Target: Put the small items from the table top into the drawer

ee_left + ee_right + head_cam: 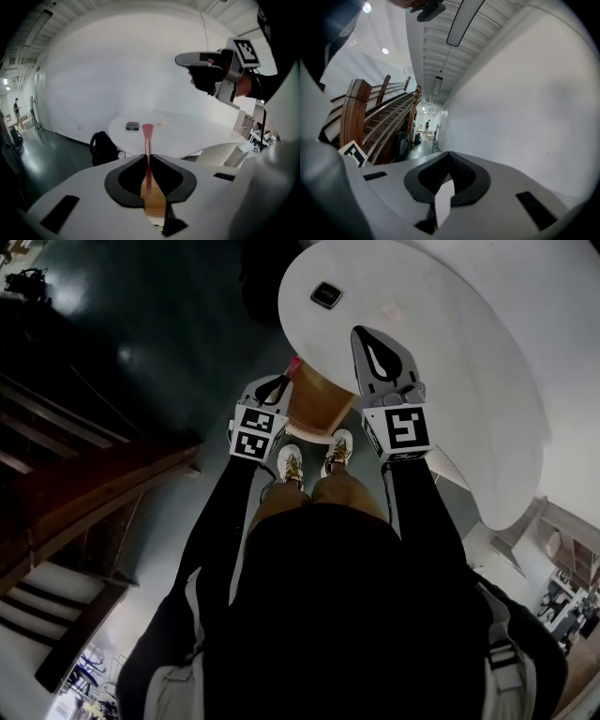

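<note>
My left gripper [283, 382] [149, 158] is shut on a slim pink stick-like item [147, 133] [295, 363] whose flared end pokes out past the jaws. It hangs over the open wooden drawer [323, 401] [154, 205] at the near edge of the white round table [469, 343] [197, 136]. A small dark square item [326, 294] [132, 125] and a faint pink item [389, 310] [161, 123] lie on the table top. My right gripper [362, 334] [450, 154] [180, 59] is held above the table, its jaw tips together with nothing between them.
A wooden staircase [84, 484] [370, 112] rises to the left. A black bag [103, 147] stands on the dark floor beside the table. The person's shoes [291, 463] are just below the drawer front. A white wall lies behind the table.
</note>
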The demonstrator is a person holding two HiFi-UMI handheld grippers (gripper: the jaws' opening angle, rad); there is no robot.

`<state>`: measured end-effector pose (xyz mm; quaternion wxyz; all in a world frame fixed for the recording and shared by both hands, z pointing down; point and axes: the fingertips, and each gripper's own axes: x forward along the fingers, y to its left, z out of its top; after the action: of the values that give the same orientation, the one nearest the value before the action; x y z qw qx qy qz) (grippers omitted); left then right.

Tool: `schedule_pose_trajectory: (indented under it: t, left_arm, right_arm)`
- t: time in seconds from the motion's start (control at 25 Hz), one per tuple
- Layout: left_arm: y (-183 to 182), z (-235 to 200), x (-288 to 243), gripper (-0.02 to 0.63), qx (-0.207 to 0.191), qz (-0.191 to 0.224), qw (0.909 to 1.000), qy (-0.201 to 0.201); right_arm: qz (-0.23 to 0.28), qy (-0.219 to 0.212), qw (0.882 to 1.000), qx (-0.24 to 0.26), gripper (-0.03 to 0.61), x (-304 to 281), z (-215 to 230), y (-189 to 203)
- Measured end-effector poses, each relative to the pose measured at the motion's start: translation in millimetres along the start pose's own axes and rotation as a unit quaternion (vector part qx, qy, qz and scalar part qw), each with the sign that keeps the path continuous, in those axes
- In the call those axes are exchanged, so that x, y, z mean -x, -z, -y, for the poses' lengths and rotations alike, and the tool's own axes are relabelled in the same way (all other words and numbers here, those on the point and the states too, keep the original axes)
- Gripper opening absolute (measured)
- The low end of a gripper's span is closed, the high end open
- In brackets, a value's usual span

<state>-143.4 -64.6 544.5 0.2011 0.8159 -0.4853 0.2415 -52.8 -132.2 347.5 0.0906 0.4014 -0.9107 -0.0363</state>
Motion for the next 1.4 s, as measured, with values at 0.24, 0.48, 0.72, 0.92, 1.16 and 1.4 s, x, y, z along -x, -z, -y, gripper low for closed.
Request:
schedule_pose_trajectory:
  t: [0.24,0.48,0.72,0.92,1.16,1.4]
  left_arm:
    - [61.4,12.7,-42.2,0.055,0.021,-0.096,0.9946,0.034]
    - [104.8,17.7,-65.1,0.055,0.045,-0.168,0.9840,0.039]
    - [119.3,11.5,-69.4,0.055,0.046,-0.191,0.9803,0.018]
    - [116.5,10.2,-67.4,0.057,0.037,-0.198,0.9795,0.009]
    - [121.3,9.7,-66.6,0.061,0.025,-0.206,0.9783,0.007]
    - [124.5,8.4,-64.9,0.081,0.020,-0.210,0.9774,0.002]
  right_arm:
    - [-0.015,0.008,1.000,0.009,0.026,10.2,8.0,7.9]
    - [-0.023,0.008,1.000,0.019,0.026,19.6,12.8,12.8]
    - [-0.030,0.007,0.999,0.029,0.026,27.6,15.0,17.6]
    - [-0.032,0.003,0.999,0.030,0.026,29.5,14.0,19.2]
    - [-0.034,0.001,0.999,0.023,0.026,31.9,11.8,18.4]
    - [-0.032,-0.001,0.999,0.031,0.026,36.2,16.2,23.8]
